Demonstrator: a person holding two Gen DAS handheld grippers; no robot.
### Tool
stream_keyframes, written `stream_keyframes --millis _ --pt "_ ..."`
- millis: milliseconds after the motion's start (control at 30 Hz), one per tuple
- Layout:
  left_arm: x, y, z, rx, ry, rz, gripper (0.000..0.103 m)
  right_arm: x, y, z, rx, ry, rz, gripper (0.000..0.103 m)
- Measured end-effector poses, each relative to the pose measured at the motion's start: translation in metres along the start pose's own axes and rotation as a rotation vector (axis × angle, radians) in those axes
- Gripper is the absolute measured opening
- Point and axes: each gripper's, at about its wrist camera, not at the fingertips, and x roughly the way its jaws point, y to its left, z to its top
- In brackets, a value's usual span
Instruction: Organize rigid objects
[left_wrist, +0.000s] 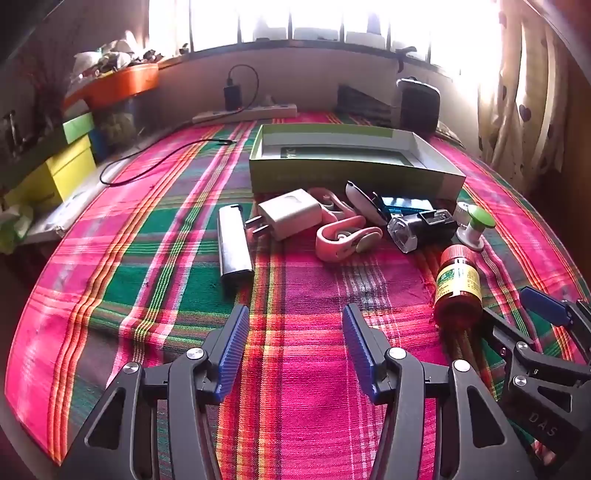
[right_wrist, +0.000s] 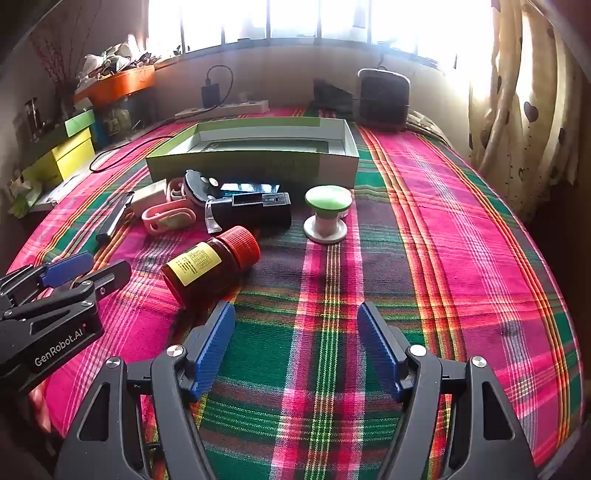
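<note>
Left gripper (left_wrist: 291, 350) and right gripper (right_wrist: 295, 347), jaws apart, empty.

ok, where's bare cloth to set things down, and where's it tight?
Free: cloth right of the green-capped spool, out to the curtain; near strip ahead of the right tool; cloth left of the lighter. The box looks empty. Crowded: the cluster around the brown bottle, before the box.

A plaid-covered bed (right_wrist: 424, 229), perhaps, carries an open box (right_wrist: 258, 162), brown bottle (right_wrist: 207, 266), lighter (left_wrist: 233, 240) and charger (left_wrist: 290, 214).
</note>
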Motion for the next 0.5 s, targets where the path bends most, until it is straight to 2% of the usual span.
stream_keyframes --millis 500 --pt "-0.0015 0.0007 0.0026 0.003 0.003 0.004 0.052 -0.0009 0.0002 0.0004 0.001 0.001 0.0 0.069"
